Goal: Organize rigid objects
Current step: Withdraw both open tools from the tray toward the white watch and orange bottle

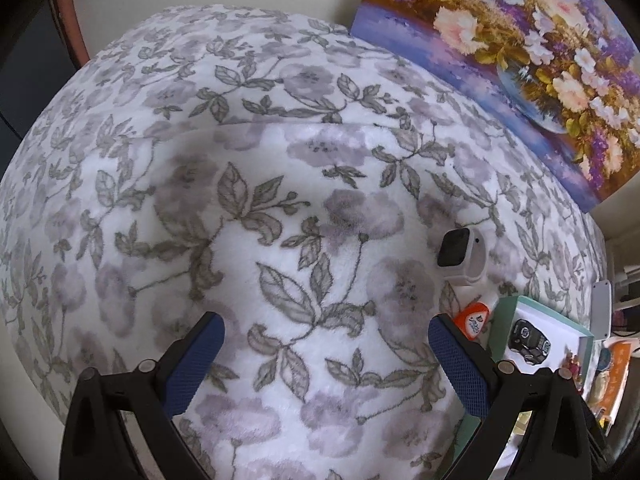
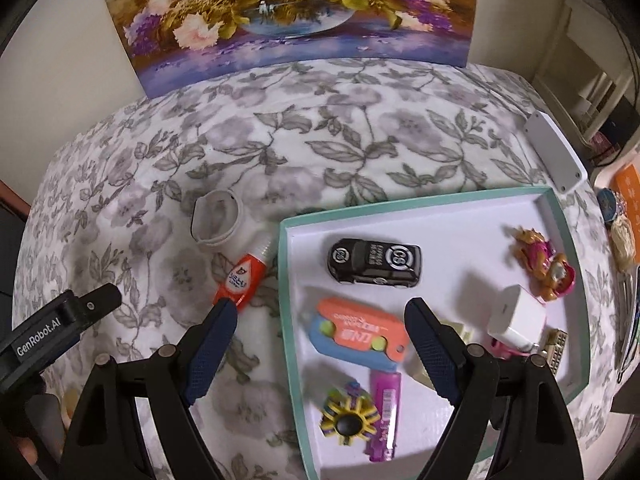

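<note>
A teal-rimmed white tray (image 2: 558,216) lies on the floral blanket and holds a black toy car (image 2: 374,266), an orange and blue case (image 2: 360,334), a purple tube (image 2: 385,416), a yellow-purple spinner (image 2: 348,414), a white charger (image 2: 516,316) and a pink-orange figure (image 2: 546,264). Left of the tray lie an orange glue bottle (image 2: 240,280) and a white smartwatch (image 2: 216,218). My right gripper (image 2: 320,320) hovers open over the tray's left edge, holding nothing. My left gripper (image 1: 326,334) is open above bare blanket, with the smartwatch (image 1: 462,254) and glue bottle (image 1: 474,318) to its right.
A flower painting (image 2: 288,12) leans against the wall behind the bed. A white flat device (image 2: 556,152) lies near the blanket's right edge. Cluttered items (image 2: 624,216) sit off the right side. The other gripper's black body (image 2: 52,328) shows at the lower left.
</note>
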Action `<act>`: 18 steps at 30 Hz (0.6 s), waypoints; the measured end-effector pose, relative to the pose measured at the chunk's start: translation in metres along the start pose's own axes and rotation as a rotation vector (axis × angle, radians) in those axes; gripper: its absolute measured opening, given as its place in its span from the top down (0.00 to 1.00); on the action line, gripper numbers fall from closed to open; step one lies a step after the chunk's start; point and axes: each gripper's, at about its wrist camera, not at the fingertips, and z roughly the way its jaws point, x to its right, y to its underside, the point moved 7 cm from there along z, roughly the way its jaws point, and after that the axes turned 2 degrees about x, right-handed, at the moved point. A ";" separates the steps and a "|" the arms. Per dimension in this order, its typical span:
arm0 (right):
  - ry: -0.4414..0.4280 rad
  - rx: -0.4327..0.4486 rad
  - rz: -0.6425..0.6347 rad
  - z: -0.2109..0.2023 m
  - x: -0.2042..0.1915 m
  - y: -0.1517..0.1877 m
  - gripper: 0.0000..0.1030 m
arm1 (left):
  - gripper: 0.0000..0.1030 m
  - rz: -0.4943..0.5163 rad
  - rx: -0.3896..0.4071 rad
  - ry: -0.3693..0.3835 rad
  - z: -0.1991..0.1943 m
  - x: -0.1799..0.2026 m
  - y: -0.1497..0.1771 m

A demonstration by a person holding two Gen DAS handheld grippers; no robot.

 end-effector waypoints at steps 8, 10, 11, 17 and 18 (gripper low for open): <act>0.007 0.007 0.026 0.021 -0.005 -0.021 0.16 | 0.00 0.006 -0.021 0.026 0.018 0.017 -0.010; 0.014 0.005 0.036 0.028 -0.002 -0.026 0.16 | 0.00 0.004 -0.023 0.038 0.024 0.023 -0.013; 0.020 0.007 0.037 0.031 -0.001 -0.030 0.16 | 0.00 0.005 -0.024 0.043 0.028 0.026 -0.015; 0.047 0.027 0.069 0.041 0.014 -0.053 0.16 | 0.00 0.032 -0.016 0.037 0.052 0.042 -0.026; 0.051 0.035 0.074 0.041 0.016 -0.057 0.16 | 0.00 0.044 -0.016 0.037 0.055 0.046 -0.028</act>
